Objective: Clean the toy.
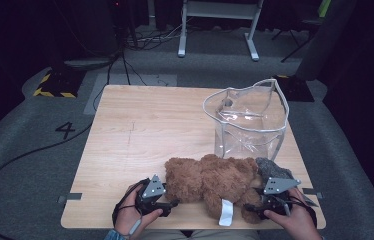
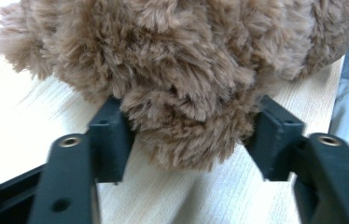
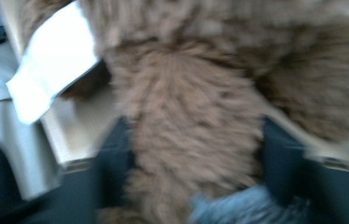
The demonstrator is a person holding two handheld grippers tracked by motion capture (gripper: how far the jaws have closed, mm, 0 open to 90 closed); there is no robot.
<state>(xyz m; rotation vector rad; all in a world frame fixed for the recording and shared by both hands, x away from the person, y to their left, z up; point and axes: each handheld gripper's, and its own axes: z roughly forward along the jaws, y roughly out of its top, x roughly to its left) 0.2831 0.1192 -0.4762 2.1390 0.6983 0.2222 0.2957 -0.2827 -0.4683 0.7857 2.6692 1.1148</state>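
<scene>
My left gripper (image 1: 174,203) sits low at the near left of the wooden desk (image 1: 140,130), held level and aimed rightward at a brown teddy bear (image 1: 212,177) that lies on its side along the desk's near edge. In the left gripper view, this gripper's jaws stand partly apart on either side of a rounded, furry lump of the bear (image 2: 186,93), both pads against the fur, so it has hold of that part. A white label (image 1: 226,212) hangs from the bear's underside toward me, between my two hands. My right gripper (image 1: 251,207) is at the near right of the desk, at the bear's other end. The right gripper view is blurred, but a furry limb (image 3: 186,135) fills the gap between its partly open jaws and touches both, so it grips the bear there. Beyond the bear, at the far right of the desk, a clear plastic bag (image 1: 250,120) stands upright with its mouth open.
</scene>
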